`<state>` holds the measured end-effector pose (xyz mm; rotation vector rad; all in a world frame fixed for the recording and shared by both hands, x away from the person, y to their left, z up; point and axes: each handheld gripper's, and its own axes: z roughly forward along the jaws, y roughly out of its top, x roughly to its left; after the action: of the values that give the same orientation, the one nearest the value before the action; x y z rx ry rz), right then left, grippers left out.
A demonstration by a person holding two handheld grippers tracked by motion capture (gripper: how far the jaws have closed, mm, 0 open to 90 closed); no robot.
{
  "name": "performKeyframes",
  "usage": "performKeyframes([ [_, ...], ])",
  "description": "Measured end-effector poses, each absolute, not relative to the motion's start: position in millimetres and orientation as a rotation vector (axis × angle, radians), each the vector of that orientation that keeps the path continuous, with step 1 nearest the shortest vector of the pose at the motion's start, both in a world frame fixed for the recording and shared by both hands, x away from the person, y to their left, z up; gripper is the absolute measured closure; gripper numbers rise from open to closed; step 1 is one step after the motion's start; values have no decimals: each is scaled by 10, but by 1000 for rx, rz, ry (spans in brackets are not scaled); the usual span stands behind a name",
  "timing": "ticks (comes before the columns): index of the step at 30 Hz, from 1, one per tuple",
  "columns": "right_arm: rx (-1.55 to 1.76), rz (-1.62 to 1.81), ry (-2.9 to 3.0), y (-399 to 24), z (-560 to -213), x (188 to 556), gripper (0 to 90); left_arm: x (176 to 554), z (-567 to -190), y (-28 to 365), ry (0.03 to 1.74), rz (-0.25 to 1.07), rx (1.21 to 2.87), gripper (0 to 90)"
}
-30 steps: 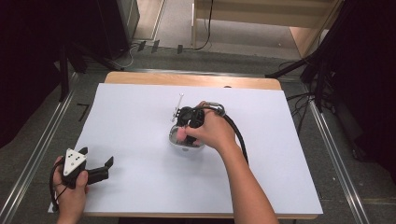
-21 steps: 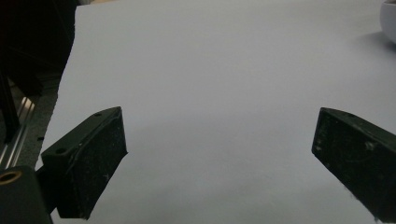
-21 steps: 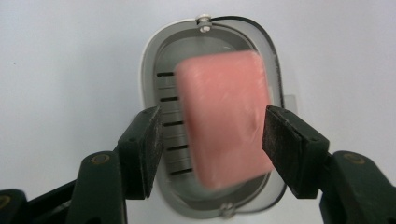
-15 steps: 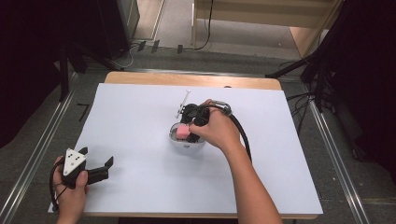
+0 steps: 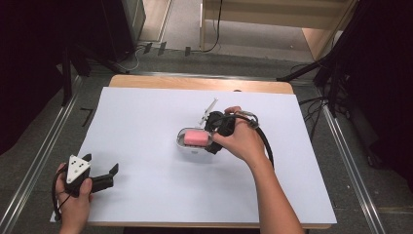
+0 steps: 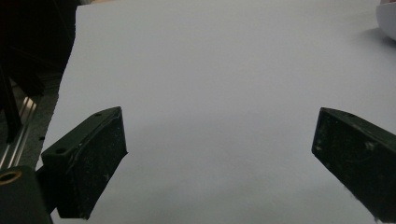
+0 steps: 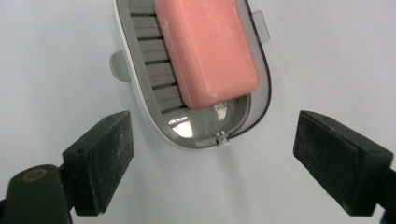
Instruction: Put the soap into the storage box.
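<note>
A pink soap bar (image 5: 196, 137) (image 7: 208, 51) lies in an oval grey-and-white soap dish (image 5: 193, 146) (image 7: 140, 70) at the middle of the white table. My right gripper (image 5: 213, 132) (image 7: 212, 158) hovers just right of the dish, pointing down at its near end, jaws open wide with nothing between them. A thin white lid or flap (image 5: 209, 110) sticks up behind the gripper. My left gripper (image 5: 104, 178) (image 6: 219, 158) rests at the table's near left corner, open over bare white surface, with the dish edge (image 6: 387, 21) far off.
The white table sheet (image 5: 146, 112) covers a wooden tabletop (image 5: 195, 83). Metal rails (image 5: 44, 156) run along both sides. A black cable (image 5: 265, 141) loops from the right gripper over the person's wrist. Dark equipment and cables stand on the floor beyond.
The right gripper has drawn back to the right from over the dish, uncovering the pink soap. The left gripper has not moved.
</note>
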<state>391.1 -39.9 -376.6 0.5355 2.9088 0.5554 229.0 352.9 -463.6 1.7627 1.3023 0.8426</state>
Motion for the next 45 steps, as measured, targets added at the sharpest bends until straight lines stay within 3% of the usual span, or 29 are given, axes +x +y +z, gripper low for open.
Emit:
performKeyframes([
  [45,768,644,2826,-1288,-4130,3660,111,2292,-4637,3516,1303,853,1779,36],
])
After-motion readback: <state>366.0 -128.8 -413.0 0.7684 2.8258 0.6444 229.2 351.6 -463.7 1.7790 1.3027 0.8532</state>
